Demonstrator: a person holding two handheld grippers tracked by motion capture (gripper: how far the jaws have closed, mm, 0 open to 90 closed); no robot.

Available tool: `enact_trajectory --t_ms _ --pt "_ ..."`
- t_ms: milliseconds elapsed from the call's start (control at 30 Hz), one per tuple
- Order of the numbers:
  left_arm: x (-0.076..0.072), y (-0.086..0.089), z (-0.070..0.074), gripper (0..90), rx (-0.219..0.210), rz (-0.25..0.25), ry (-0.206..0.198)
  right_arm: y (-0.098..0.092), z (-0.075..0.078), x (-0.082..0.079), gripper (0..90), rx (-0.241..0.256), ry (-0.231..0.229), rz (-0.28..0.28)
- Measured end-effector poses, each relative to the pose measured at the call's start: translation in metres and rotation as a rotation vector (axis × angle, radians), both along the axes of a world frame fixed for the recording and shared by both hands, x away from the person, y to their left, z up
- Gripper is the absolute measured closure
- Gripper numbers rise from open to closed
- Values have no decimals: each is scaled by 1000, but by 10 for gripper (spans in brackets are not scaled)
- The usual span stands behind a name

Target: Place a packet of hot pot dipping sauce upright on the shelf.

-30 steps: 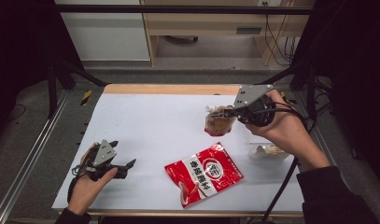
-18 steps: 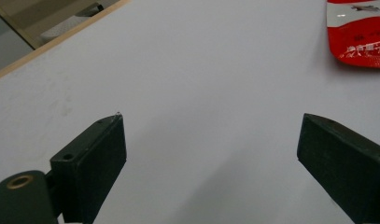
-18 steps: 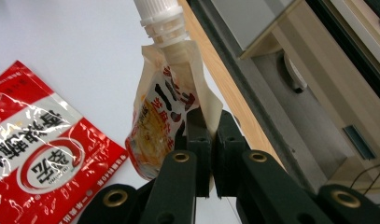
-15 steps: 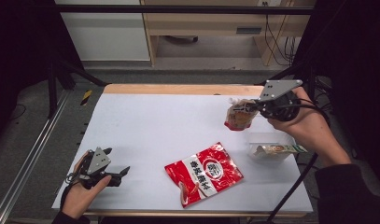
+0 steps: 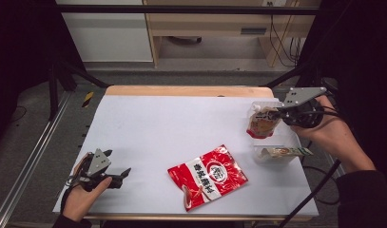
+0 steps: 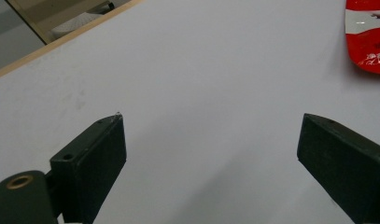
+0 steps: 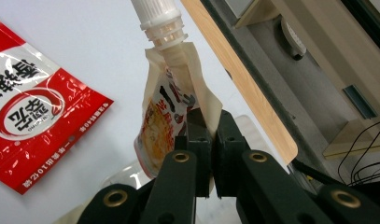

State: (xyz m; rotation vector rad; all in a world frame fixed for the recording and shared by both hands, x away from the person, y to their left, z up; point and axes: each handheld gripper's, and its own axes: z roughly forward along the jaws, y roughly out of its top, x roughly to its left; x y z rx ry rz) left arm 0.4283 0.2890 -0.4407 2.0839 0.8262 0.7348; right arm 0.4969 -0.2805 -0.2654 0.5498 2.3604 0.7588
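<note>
High view: right gripper (image 5: 278,114) at far right, fingers clamped on spouted pouch (image 5: 262,122), lifted above white surface (image 5: 181,128). Left gripper (image 5: 122,174) near left, fingers wide, empty. Red packet (image 5: 208,175) near centre.

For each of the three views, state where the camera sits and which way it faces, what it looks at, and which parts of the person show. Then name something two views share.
High view: fixed above the person's side, facing forward and down on the table; both forearms show, with the left gripper and right gripper.
Left gripper view: rides the left gripper, looking along its open jaws over bare table.
Right gripper view: rides the right gripper, looking along shut jaws at the spouted pouch.
Shared: the red packet appears in all three.
</note>
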Motion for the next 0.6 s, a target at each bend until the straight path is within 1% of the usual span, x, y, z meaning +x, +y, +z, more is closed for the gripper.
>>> enact_trajectory --t_ms 167,333,500,600 --pt "2 1 0 79 -16 12 0 -10 -8 0 876 7 14 -7" --pt "1 2 -1 79 -7 10 5 -17 -18 0 876 11 31 -21" --pt "1 3 -1 79 -17 17 1 -21 -28 3 876 10 49 -29" --pt "1 3 -1 79 -7 13 6 -22 -34 6 876 5 57 -37"
